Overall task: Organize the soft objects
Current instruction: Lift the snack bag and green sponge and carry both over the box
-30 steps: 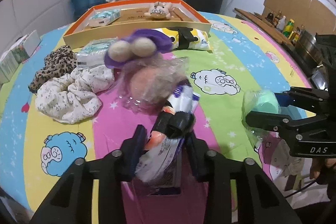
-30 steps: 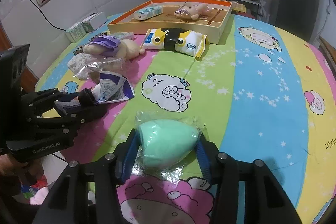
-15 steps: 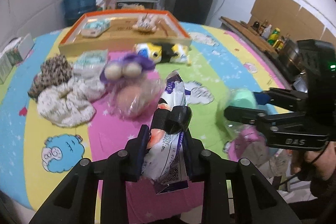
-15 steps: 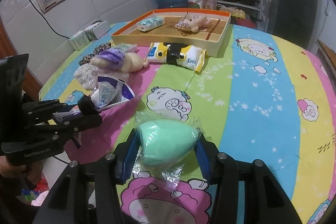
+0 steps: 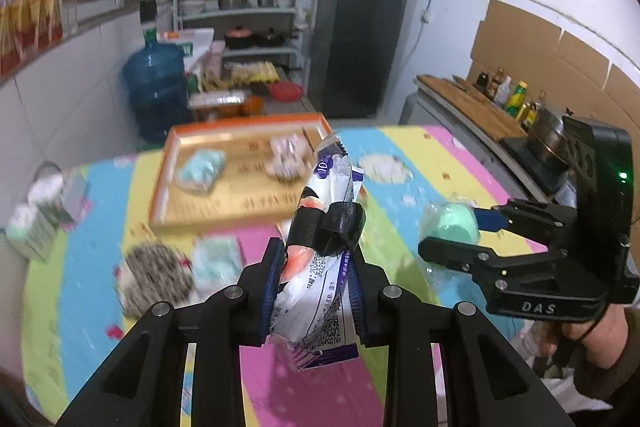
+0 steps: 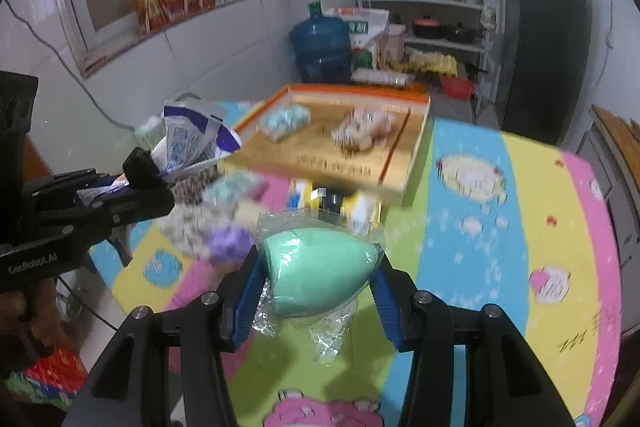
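The left gripper (image 5: pixel 314 291) clamps one white-and-purple packet (image 5: pixel 320 267); the right gripper (image 6: pixel 320 283) clamps one bagged green sponge (image 6: pixel 316 277). Both hang above the table (image 6: pixel 520 227). Two items lie in the orange tray (image 6: pixel 416 163) at its far edge.

The white-and-purple soft packet (image 5: pixel 320 267) with a black band around its middle stands nearly upright, pinched in the left gripper (image 5: pixel 316 291) up above the table. The mint-green egg-shaped sponge (image 6: pixel 320 277) in crinkly clear wrap sits squeezed in the right gripper (image 6: pixel 318 291), pointy end toward the camera. Further back, the orange-rimmed tray (image 6: pixel 416 163) has a teal packet (image 6: pixel 285 117) and a pinkish plush (image 6: pixel 362 129) lying in it, both pretty blurry.
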Demonstrator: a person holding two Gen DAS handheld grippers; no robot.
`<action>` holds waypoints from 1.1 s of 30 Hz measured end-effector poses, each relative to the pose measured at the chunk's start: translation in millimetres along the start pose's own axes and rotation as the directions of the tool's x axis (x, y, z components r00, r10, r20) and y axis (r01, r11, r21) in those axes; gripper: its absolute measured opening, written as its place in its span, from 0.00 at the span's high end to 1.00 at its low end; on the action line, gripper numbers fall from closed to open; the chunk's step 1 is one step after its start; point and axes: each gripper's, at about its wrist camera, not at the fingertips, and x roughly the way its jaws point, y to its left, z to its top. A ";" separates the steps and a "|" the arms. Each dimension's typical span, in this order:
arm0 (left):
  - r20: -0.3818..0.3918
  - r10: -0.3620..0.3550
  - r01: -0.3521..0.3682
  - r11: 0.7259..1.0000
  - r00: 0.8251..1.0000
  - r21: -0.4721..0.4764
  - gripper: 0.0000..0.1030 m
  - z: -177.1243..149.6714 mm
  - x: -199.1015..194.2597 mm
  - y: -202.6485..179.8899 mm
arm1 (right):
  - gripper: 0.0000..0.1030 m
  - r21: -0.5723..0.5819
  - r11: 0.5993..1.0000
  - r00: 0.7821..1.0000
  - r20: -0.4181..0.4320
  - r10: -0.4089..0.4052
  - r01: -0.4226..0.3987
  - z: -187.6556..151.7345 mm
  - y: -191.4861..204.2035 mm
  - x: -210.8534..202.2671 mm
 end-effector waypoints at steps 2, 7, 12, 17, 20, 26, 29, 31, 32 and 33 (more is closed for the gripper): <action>0.020 0.013 -0.013 1.000 1.000 -0.001 0.70 18.0 -2.3 5.0 | 0.50 -0.003 1.000 1.000 0.019 -0.004 0.004 16.8 3.0 -3.9; 0.057 0.038 -0.037 0.999 0.998 -0.016 0.70 56.8 -3.5 19.9 | 0.51 -0.018 1.000 0.998 0.065 -0.009 0.010 59.4 12.7 -11.3; 0.090 0.070 -0.066 0.997 0.993 -0.040 0.70 98.3 1.2 42.3 | 0.51 -0.038 0.999 0.995 0.103 -0.013 0.017 106.2 20.8 -11.2; 0.105 0.095 -0.090 0.994 0.990 -0.059 0.70 136.1 18.3 65.7 | 0.51 -0.042 0.999 0.992 0.124 -0.014 0.019 148.6 24.3 0.2; 0.096 0.112 -0.106 0.992 0.989 -0.068 0.70 152.8 38.8 76.1 | 0.51 -0.038 0.999 0.992 0.124 -0.016 0.021 168.1 24.6 13.6; 0.035 0.138 -0.134 0.986 0.990 -0.098 0.70 162.0 98.6 99.2 | 0.51 -0.019 0.999 0.996 0.079 -0.041 0.043 189.9 20.3 62.0; -0.001 0.152 -0.151 0.983 0.988 -0.100 0.70 157.1 130.8 107.3 | 0.51 -0.001 0.998 0.997 0.046 -0.056 0.056 190.4 15.8 89.4; -0.024 0.154 -0.156 0.982 0.988 -0.103 0.70 150.9 149.6 111.5 | 0.51 0.015 0.998 0.998 0.027 -0.063 0.062 188.2 10.9 104.8; -0.036 0.155 -0.158 0.982 0.987 -0.105 0.70 147.1 158.6 113.6 | 0.51 0.026 0.997 0.998 0.015 -0.067 0.067 185.5 7.7 114.4; -0.054 0.155 -0.160 0.981 0.986 -0.108 0.70 141.8 171.7 117.0 | 0.51 0.033 0.997 0.997 0.005 -0.073 0.073 183.4 5.3 122.3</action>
